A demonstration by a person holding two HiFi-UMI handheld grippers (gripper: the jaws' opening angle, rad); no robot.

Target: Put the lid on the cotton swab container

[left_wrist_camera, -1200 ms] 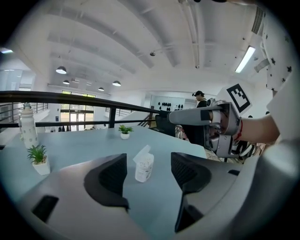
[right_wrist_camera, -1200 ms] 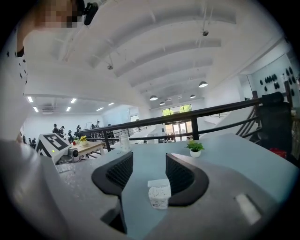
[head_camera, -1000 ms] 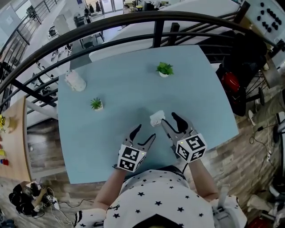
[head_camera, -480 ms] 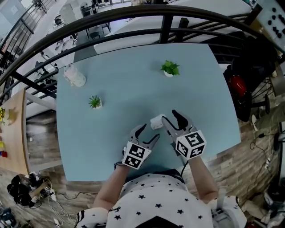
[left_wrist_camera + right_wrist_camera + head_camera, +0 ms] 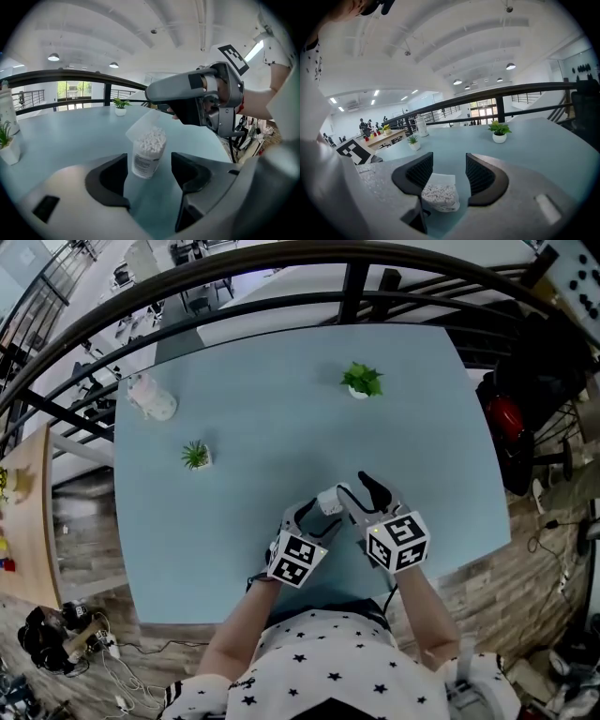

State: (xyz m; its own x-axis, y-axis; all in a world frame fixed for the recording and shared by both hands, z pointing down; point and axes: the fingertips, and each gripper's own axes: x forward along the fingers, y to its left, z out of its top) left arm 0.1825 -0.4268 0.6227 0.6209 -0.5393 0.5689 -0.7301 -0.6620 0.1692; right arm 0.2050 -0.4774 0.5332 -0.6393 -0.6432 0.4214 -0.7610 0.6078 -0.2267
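A small clear cotton swab container (image 5: 330,500) full of white swabs stands on the light blue table (image 5: 281,409), near the front edge. Its translucent lid (image 5: 139,124) is flipped up at the back. My left gripper (image 5: 314,516) is open, and its jaws flank the container (image 5: 150,143) without touching it. My right gripper (image 5: 357,493) is open too. In the right gripper view (image 5: 447,164) the container (image 5: 439,197) sits low between the jaws, close to the left one, with the lid (image 5: 441,179) raised. The right gripper (image 5: 206,96) also shows in the left gripper view, above and behind the container.
Two small potted plants stand on the table, one at the far right (image 5: 361,381) and one at mid left (image 5: 196,456). A white bottle (image 5: 150,397) lies at the far left corner. A black railing (image 5: 347,282) runs behind the table. The table's front edge is at my body.
My left gripper has moved forward and right, so its jaws now stand on either side of the container. The right gripper has stayed beside the container, still open.
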